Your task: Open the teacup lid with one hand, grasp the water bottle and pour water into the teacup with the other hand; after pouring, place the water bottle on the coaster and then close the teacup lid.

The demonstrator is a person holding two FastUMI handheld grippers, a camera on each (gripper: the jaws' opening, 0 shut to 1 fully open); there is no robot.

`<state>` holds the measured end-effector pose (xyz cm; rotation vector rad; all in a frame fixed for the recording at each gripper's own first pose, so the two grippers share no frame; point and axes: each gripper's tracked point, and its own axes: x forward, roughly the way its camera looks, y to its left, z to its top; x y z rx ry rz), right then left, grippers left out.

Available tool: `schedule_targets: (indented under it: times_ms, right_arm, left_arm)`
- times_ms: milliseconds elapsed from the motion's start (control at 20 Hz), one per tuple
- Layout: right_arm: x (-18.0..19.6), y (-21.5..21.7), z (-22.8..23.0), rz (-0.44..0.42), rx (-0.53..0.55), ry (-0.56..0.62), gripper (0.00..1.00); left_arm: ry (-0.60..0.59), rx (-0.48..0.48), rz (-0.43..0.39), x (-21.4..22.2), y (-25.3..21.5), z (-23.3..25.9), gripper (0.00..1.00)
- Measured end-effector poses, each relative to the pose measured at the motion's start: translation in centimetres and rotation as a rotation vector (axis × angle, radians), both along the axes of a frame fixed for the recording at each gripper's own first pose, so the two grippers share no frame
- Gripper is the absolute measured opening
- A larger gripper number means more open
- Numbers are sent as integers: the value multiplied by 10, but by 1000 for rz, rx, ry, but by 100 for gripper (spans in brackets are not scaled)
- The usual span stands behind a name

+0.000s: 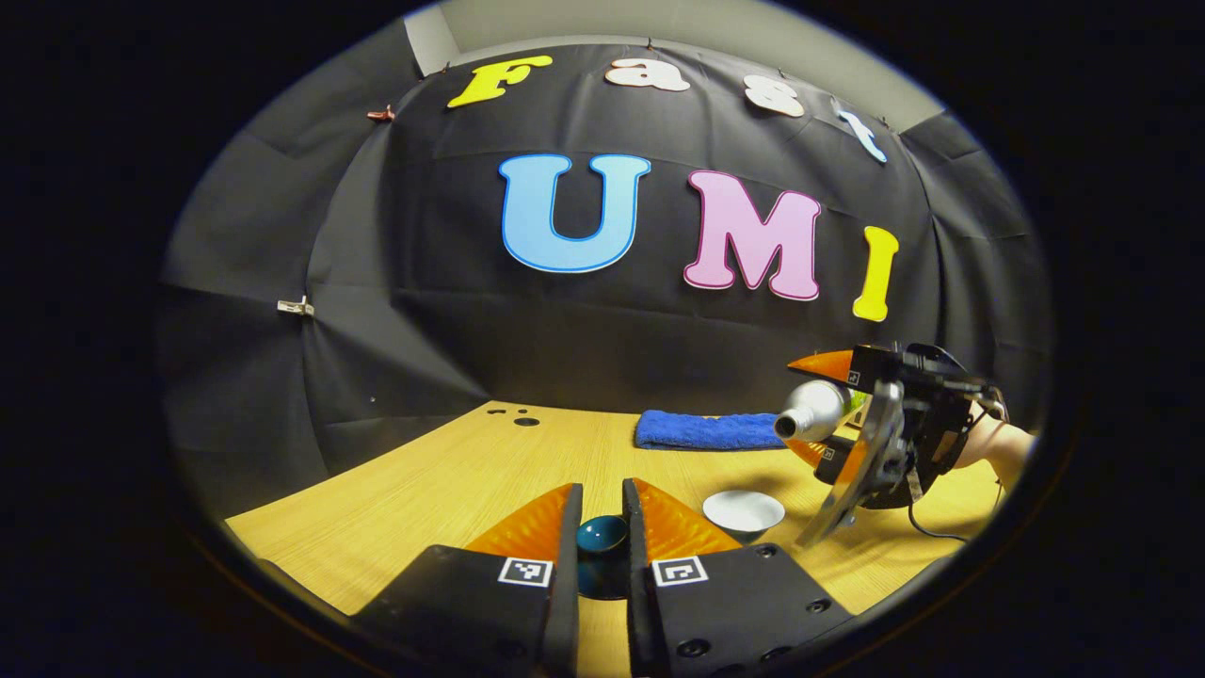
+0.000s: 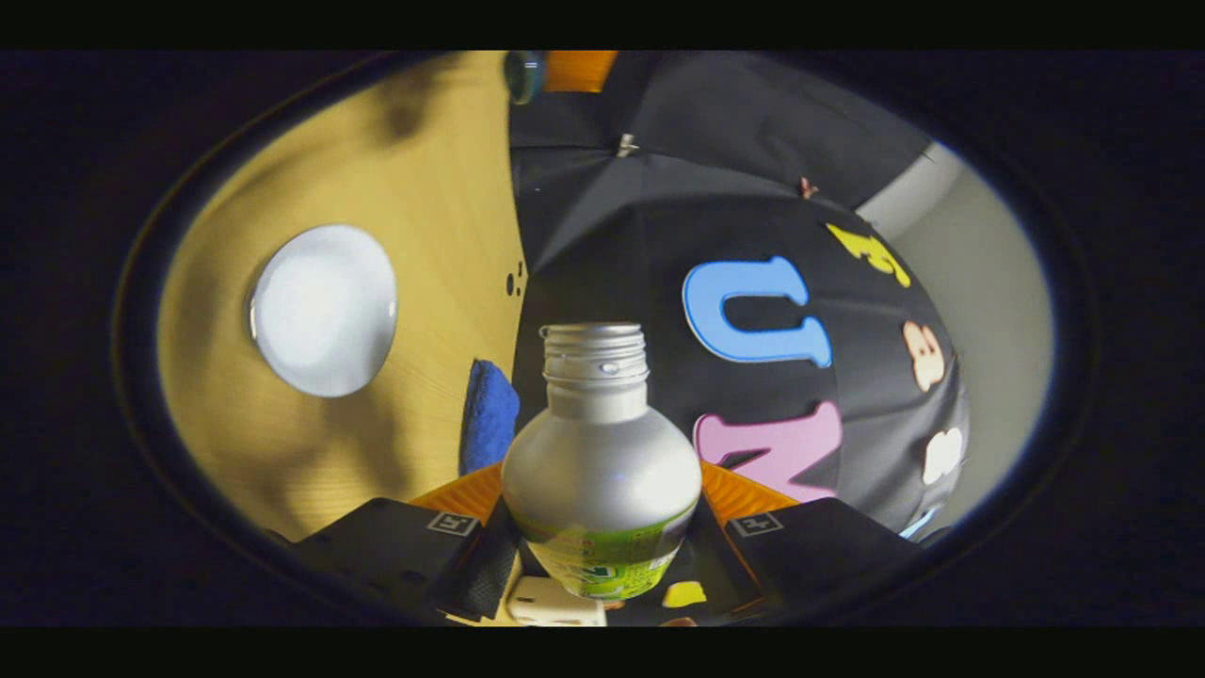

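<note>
meanwhile left tongs (image 1: 601, 541) pinching teacup lid (image 1: 602, 535), right tongs (image 2: 602, 527) clamping tilted water bottle (image 2: 601, 471), label unreadable

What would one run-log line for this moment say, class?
left tool: shut on teacup lid, lifted | right tool: shut on water bottle, tipped sideways over the open teacup | coaster: unseen

Water bottle (image 2: 602, 471) base behind claw fingers (image 2: 471, 556)
</note>
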<state>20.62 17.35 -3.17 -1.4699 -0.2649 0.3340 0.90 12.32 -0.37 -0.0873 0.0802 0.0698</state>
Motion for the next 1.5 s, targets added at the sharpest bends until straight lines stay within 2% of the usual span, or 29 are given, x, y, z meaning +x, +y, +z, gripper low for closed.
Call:
schedule_targets:
  times_ms: [350, 700, 950, 1050, 1150, 1250, 1400, 1500]
  right_arm:
    - [7, -41, 26, -124, 441, 227, 81]
    - [-21, -97, 38, -201, 817, 415, 81]
    - [-32, -144, 46, -256, 1090, 513, 81]
    - [-34, -161, 52, -269, 1206, 505, 82]
    - [-33, -170, 59, -270, 1269, 466, 81]
    - [-30, -172, 62, -248, 1274, 445, 81]
    - [-15, -149, 58, -151, 1348, 521, 81]
    - [6, -140, 44, -130, 1384, 571, 82]
  left_arm:
    - [-10, -11, -19, -3, -12, 9, 24]
    - [-19, -23, -60, 6, -35, 16, 24]
    - [-26, -28, -89, 19, -52, 21, 24]
    - [-27, -39, -108, 25, -62, 20, 24]
    - [-22, -45, -131, 30, -71, 20, 24]
    - [-19, -42, -149, 34, -78, 20, 24]
    - [-23, -51, -138, 37, -76, 20, 24]
    - [-11, -53, -124, 38, -73, 16, 24]
